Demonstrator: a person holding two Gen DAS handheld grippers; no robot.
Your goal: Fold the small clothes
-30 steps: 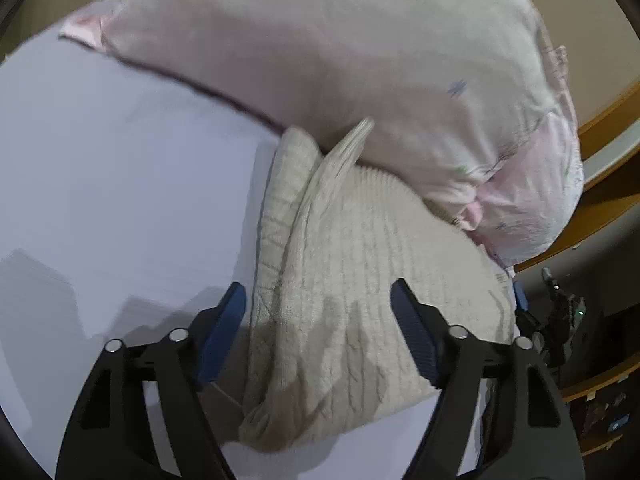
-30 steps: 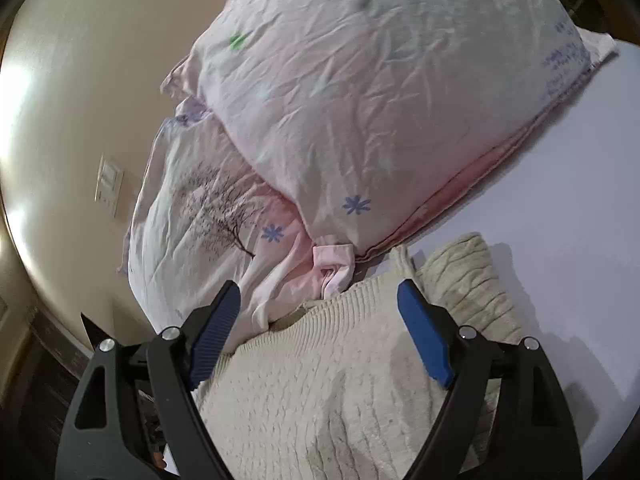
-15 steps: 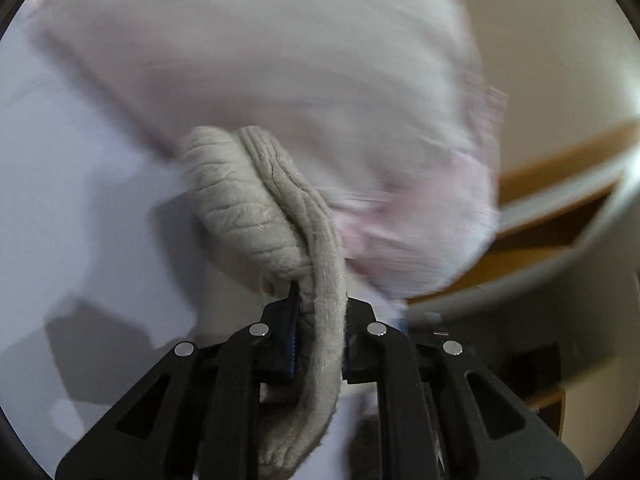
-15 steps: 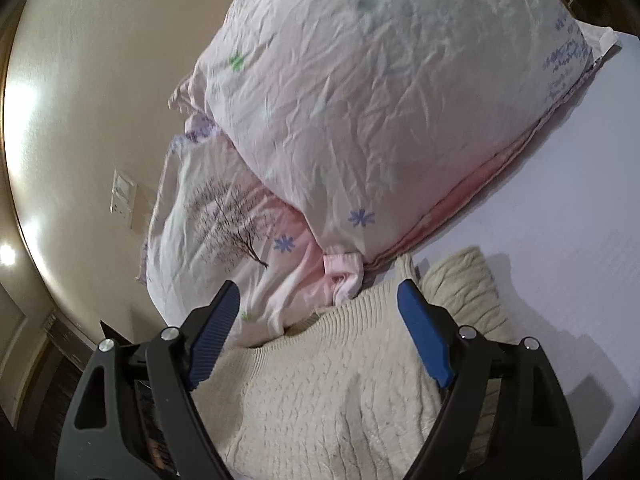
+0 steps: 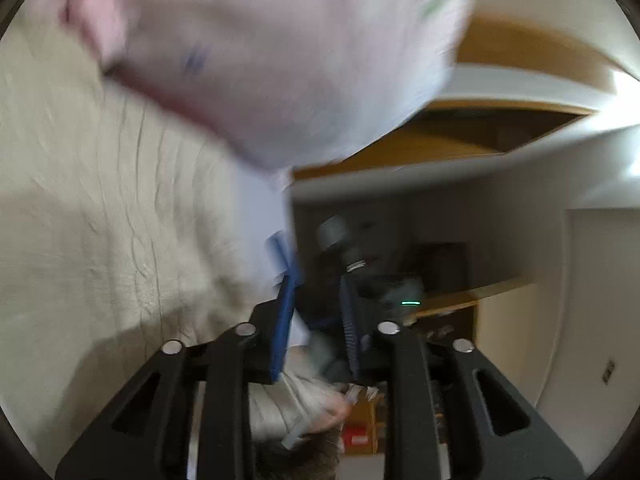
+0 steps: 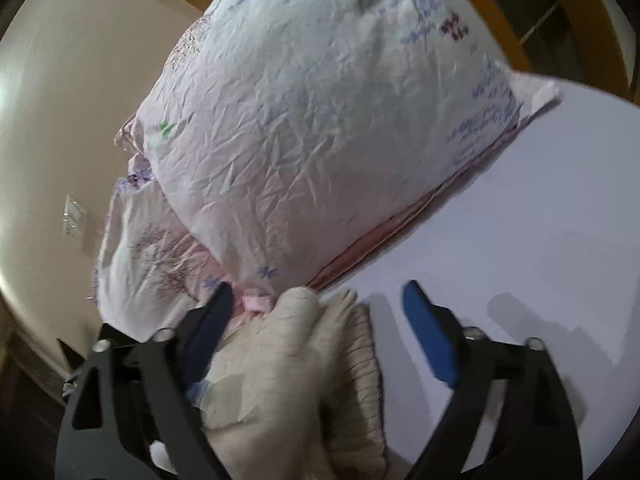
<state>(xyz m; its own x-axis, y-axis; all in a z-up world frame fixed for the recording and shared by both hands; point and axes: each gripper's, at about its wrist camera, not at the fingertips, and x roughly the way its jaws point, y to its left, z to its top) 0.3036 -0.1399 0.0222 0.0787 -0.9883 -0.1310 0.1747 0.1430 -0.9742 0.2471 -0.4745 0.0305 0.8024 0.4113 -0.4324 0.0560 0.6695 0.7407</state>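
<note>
White bed sheet (image 6: 520,216) under cream sweater (image 6: 304,364), between right hand-held gripper (image 6: 316,300) fingers.

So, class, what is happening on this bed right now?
A person is folding a cream knit sweater on the white bed sheet, beside a pink pillow. The right tongs are open around a bunched part of the knit. The left tongs, in a blurred view, are nearly closed, with nothing clearly between them.

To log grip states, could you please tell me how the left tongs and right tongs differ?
The left tongs stand nearly closed; the right tongs gape wide. The right tongs straddle the bunched cream sweater; the left tongs show only a scrap of knit low between them, grip unclear. Both have blue pads.
</note>
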